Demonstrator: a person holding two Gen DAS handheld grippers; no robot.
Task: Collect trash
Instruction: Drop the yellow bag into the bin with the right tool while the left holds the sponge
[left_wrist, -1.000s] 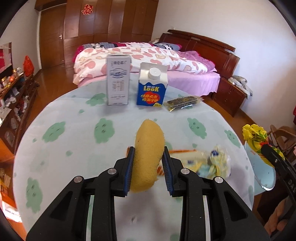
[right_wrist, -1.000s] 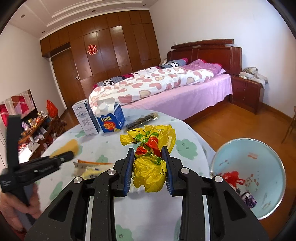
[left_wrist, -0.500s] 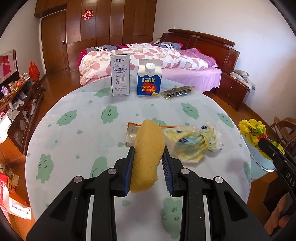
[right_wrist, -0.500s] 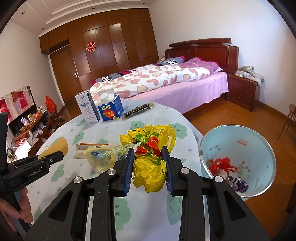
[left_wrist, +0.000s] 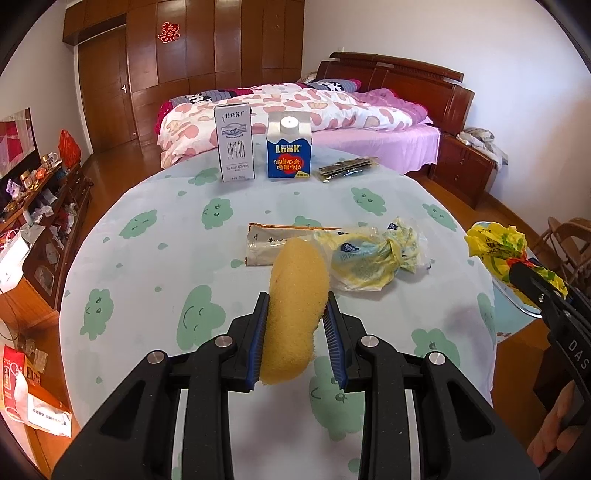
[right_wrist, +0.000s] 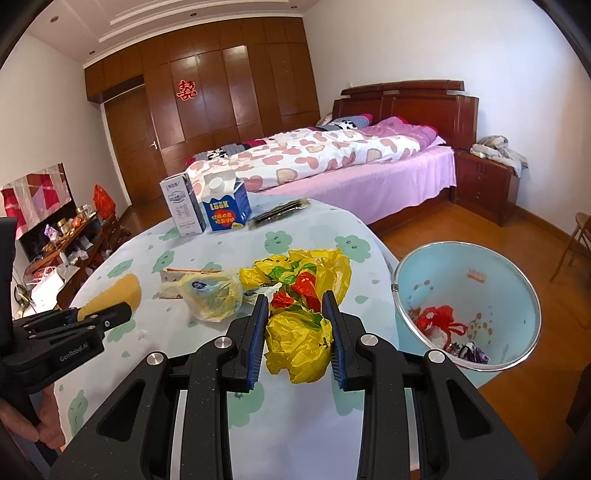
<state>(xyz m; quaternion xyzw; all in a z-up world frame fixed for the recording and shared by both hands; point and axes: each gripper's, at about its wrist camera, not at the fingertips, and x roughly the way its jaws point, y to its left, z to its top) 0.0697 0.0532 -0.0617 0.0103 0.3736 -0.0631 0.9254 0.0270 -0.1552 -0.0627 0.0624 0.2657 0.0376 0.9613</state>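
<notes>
1. The left tongs (left_wrist: 295, 325) squeezed a yellow sponge (left_wrist: 295, 295) over the bench (left_wrist: 155, 258).
2. The right tongs (right_wrist: 299, 328) gripped a crumpled yellow bag (right_wrist: 297, 345).
3. In the last second both hands pulled back toward the near edge, so the blue bin (right_wrist: 517, 295) on the floor came closer on the right.
4. More trash, a yellow-blue wrapper (left_wrist: 365, 258) and a long packet (left_wrist: 266, 243), stayed on the bench.
5. The bag looked ready to go in the bin next.

Right hand-held gripper (right_wrist: 295, 325) clamps yellow plastic bag (right_wrist: 297, 332) near bin (right_wrist: 517, 295).
</notes>
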